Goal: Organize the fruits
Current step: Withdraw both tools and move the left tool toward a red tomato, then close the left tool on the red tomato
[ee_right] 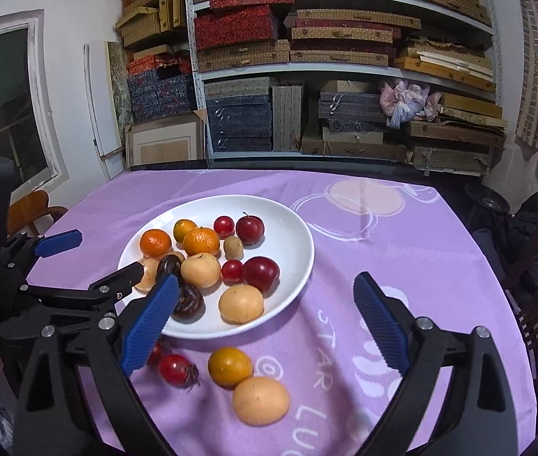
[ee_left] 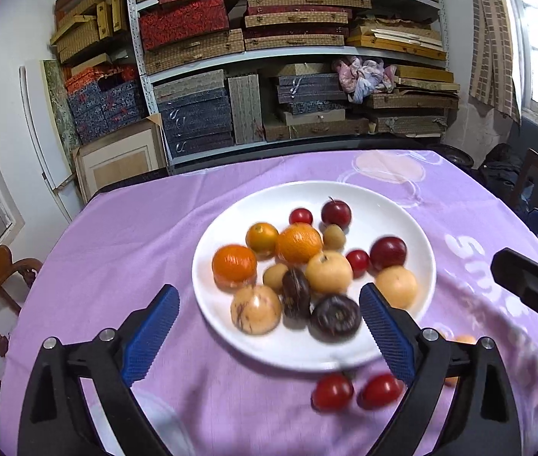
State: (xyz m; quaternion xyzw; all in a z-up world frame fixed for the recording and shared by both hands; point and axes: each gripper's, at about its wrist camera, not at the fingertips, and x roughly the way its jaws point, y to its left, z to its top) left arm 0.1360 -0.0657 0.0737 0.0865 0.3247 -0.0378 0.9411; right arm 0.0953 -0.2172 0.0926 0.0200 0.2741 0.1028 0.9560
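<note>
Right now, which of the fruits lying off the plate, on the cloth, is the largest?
The pale tan round fruit, nearest the camera in the right wrist view. It is bigger than the yellow-orange fruit touching it and the small red fruits to their left.

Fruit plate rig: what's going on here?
A person holds two grippers over a purple tablecloth, sorting fruit onto a white plate. Most fruit is already on it. Left gripper and right gripper both have jaws wide open and empty. Still off the plate: two red fruits, a yellow-orange fruit and a pale round fruit.
</note>
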